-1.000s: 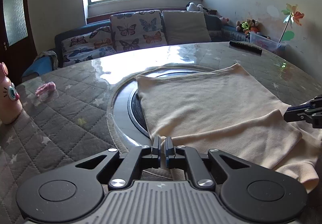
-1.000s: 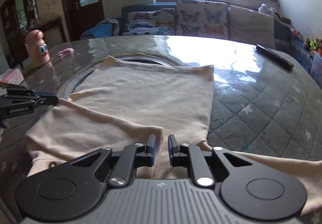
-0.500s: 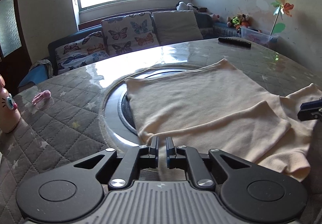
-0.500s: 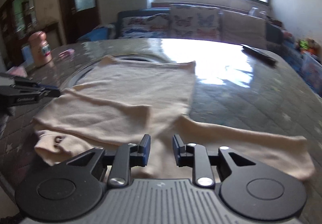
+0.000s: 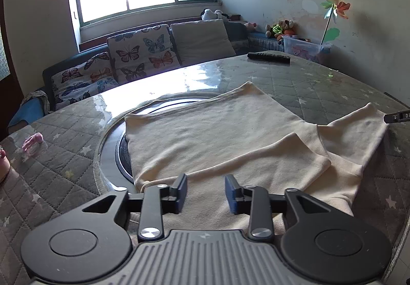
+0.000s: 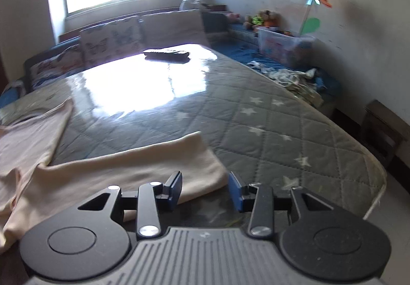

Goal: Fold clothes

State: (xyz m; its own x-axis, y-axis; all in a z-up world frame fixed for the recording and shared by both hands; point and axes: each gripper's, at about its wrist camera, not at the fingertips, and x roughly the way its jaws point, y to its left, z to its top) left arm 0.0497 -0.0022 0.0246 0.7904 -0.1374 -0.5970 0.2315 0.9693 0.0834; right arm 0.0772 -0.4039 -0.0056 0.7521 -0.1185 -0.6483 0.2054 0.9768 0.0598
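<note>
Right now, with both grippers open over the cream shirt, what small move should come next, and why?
Probably ease the right gripper forward and close on the outstretched sleeve: it lies flat and unfolded, its end just before the open jaws, while the other sleeve is already folded over the body.

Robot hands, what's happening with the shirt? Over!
Left gripper open, right gripper open. Cream shirt flat, one sleeve unfolded. Remote far off.

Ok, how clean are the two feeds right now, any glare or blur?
Left wrist view: sharp, with window glare on the glossy table cover; cream shirt clearly lit. Right wrist view: soft with blur, a blown-out glare patch hiding the cover's pattern in front of the remote; window overexposed.
</note>
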